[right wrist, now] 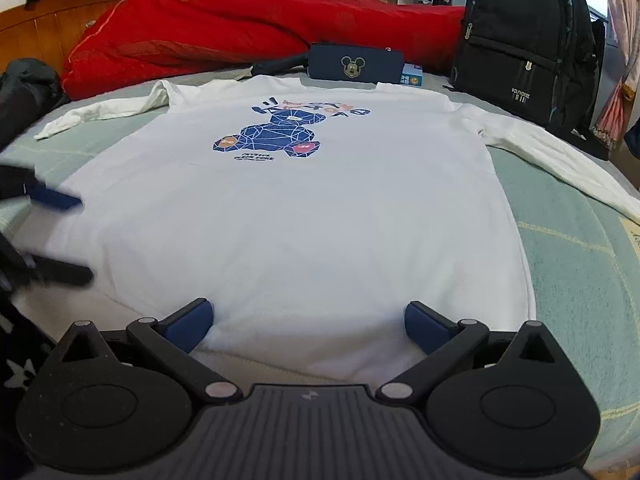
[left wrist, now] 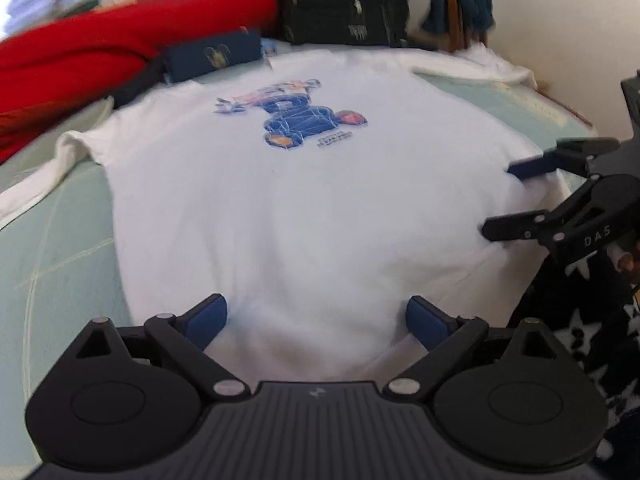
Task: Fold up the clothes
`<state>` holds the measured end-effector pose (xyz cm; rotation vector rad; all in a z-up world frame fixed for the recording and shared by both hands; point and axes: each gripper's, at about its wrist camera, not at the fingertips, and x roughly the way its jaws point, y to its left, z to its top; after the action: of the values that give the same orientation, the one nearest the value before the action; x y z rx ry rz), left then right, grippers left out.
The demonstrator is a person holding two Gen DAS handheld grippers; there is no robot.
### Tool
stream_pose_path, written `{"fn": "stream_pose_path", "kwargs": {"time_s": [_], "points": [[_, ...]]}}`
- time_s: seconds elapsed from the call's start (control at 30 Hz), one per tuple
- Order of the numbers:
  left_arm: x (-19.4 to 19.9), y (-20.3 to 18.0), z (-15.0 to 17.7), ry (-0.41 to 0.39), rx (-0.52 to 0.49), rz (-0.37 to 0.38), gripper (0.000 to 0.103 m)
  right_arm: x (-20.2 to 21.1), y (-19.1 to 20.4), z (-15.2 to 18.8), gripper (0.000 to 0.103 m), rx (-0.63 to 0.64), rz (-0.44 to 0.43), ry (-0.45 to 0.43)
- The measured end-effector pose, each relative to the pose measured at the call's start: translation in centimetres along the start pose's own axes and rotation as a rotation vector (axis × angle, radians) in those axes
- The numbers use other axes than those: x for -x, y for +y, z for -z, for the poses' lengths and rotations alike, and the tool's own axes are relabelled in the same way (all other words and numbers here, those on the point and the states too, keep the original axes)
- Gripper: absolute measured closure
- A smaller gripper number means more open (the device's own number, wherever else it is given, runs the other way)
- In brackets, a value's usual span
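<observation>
The white long-sleeved shirt (right wrist: 304, 208) lies print-up and spread flat on the green bedcover (right wrist: 580, 264), sleeves out to both sides. Left gripper (left wrist: 316, 320) and right gripper (right wrist: 308, 320) both stand with jaws wide, holding nothing, at the hem. The fabric looks light, soft and limp; best taken at hem corners or shoulders. The black backpack (right wrist: 524, 40) appears closed; contents cannot be seen.

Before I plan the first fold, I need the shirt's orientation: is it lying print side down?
No: the white shirt lies print side up, its blue bear graphic plainly visible on top.
</observation>
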<state>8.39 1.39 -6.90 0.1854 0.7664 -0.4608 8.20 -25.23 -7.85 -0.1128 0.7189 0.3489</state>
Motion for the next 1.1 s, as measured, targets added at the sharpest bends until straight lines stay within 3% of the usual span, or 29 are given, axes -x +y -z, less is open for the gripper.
{"fn": "stream_pose_path", "kwargs": {"time_s": [0.17, 0.3, 0.5, 0.57, 0.67, 0.9, 1.03, 1.1], "points": [[1.1, 0.7, -1.9, 0.043, 0.031, 0.005, 0.005, 0.2, 0.0, 0.4, 0.000, 0.000, 0.000, -0.024], [0.4, 1.8, -6.4, -0.022, 0.061, 0.015, 0.002, 0.2, -0.1, 0.3, 0.000, -0.002, -0.006, -0.023], [-6.0, 2.5, -11.1, 0.000, 0.102, 0.032, 0.001, 1.0, -0.4, 0.0, 0.000, -0.017, -0.011, -0.009], [-8.2, 3.1, -11.1, 0.025, 0.137, 0.043, 0.001, 1.6, -0.7, -0.2, 0.000, -0.030, -0.017, -0.013], [-10.5, 4.2, -10.5, 0.043, 0.170, -0.002, 0.001, 2.3, -1.3, -0.7, 0.000, -0.039, -0.010, -0.037], [-12.7, 9.4, -12.5, 0.040, 0.229, -0.153, 0.001, 0.6, -3.2, -3.9, 0.000, -0.102, 0.012, -0.048], [-14.0, 12.5, -14.4, 0.061, 0.267, -0.161, 0.001, -1.5, -4.3, -7.1, 0.000, -0.160, -0.060, -0.019], [-13.5, 13.7, -15.3, 0.049, 0.314, -0.093, 0.001, -2.6, -4.4, -9.3, 0.000, -0.171, -0.092, 0.000]]}}
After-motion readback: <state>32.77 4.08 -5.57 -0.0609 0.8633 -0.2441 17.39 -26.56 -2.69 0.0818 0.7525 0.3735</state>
